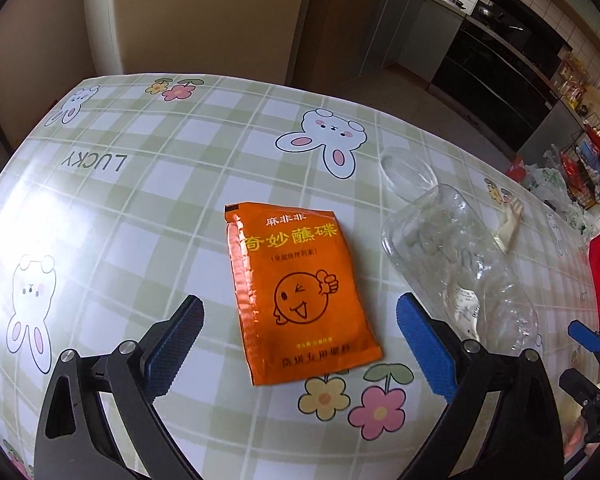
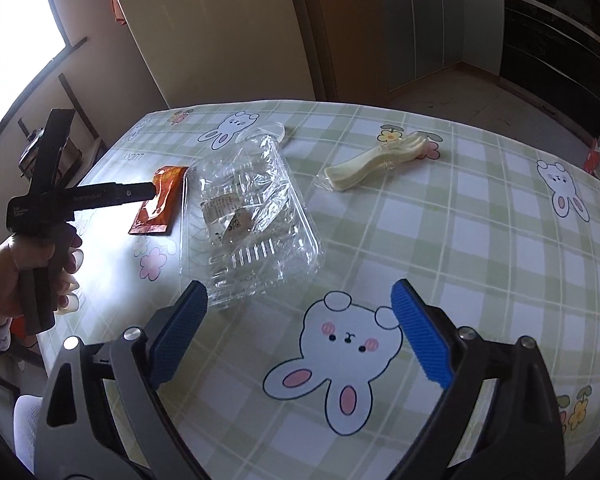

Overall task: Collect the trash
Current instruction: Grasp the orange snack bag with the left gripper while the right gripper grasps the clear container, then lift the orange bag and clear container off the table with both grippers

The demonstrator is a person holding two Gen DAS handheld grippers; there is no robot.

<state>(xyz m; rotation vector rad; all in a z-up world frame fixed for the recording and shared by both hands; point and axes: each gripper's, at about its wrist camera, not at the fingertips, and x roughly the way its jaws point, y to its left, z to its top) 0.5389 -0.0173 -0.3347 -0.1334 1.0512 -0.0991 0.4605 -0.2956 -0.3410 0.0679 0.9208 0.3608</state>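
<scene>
Your left tool (image 1: 296, 344) hangs over the counter (image 1: 140, 208) with its blue pads spread wide and nothing pressed between them. The orange sauce packet (image 1: 300, 296) lies flat on the counter right in the gap between those pads, not touched by either. Its long axis runs from the tool away toward the far edge of the counter, tilted slightly, with the torn top corner at the far end and the printed face up.

Just beside the packet, on its right in the left wrist view, lies the clear plastic box (image 1: 456, 268), tipped on its side and touching nothing but the counter. Its long axis also runs near to far, angled a little toward the packet's far end, and a paper label shows through its wall. Beyond the box from the packet lies a wrapped plastic fork (image 2: 376, 164), well apart from the packet, its tines pointing away from the box and its handle toward it.

Your right tool (image 2: 300, 344) is also wide open and empty, hovering over a printed rabbit on the counter, on the near side of the box. Its left pad sits close to the box's near corner; you cannot tell whether they touch. Your left hand (image 2: 24, 276) shows at the edge of the right wrist view, gripping the handle of the left tool above the packet.
</scene>
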